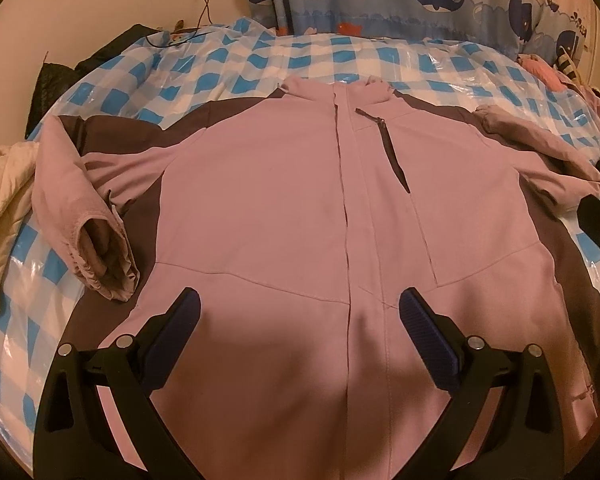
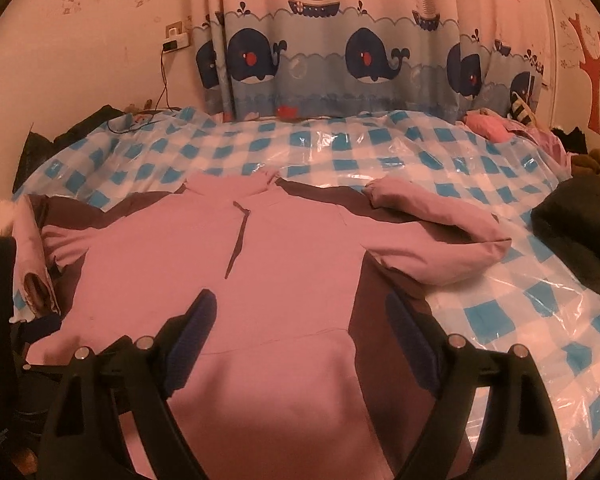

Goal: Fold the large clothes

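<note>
A large pink jacket (image 1: 284,200) with dark brown side panels lies face up and spread flat on the bed, collar at the far end. It also shows in the right wrist view (image 2: 284,264). Its left sleeve (image 1: 88,216) is bent back toward me, cuff open. Its right sleeve (image 2: 439,224) lies folded beside the body. My left gripper (image 1: 300,304) is open and empty above the jacket's lower middle, over the zipper line. My right gripper (image 2: 300,308) is open and empty above the jacket's lower right part.
The bed has a blue and white checked cover (image 2: 379,152) under clear plastic. A cream quilted garment (image 1: 0,208) lies at the left edge. Dark clothes (image 2: 579,216) lie at the right. A whale-print curtain (image 2: 339,60) hangs behind the bed.
</note>
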A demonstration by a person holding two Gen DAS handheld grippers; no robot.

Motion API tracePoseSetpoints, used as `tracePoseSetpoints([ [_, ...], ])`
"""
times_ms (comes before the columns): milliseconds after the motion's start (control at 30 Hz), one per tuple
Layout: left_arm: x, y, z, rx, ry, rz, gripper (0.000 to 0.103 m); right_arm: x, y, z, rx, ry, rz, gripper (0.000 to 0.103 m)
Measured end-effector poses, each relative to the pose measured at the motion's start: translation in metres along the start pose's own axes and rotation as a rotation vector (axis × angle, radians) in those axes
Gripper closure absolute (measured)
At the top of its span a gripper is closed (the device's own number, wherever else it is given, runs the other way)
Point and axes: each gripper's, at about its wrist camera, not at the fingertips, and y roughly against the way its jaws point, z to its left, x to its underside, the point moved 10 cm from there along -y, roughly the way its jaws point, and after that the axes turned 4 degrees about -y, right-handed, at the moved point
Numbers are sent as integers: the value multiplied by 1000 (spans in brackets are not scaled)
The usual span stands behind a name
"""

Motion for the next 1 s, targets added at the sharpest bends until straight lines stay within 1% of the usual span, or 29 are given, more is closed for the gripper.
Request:
tracePoseSetpoints([
  [300,0,0,0,-1,0,0,7,2,1,-3,-15,-5,7,20],
  [833,1,1,-1,-3,1,1,7,6,-2,8,-21,7,8,20],
  [933,1,1,-1,-3,0,0,7,6,-3,10,-21,19,9,20],
  [1000,1,1,-1,-3,0,2,7,0,0,5,-10,54,-6,20],
])
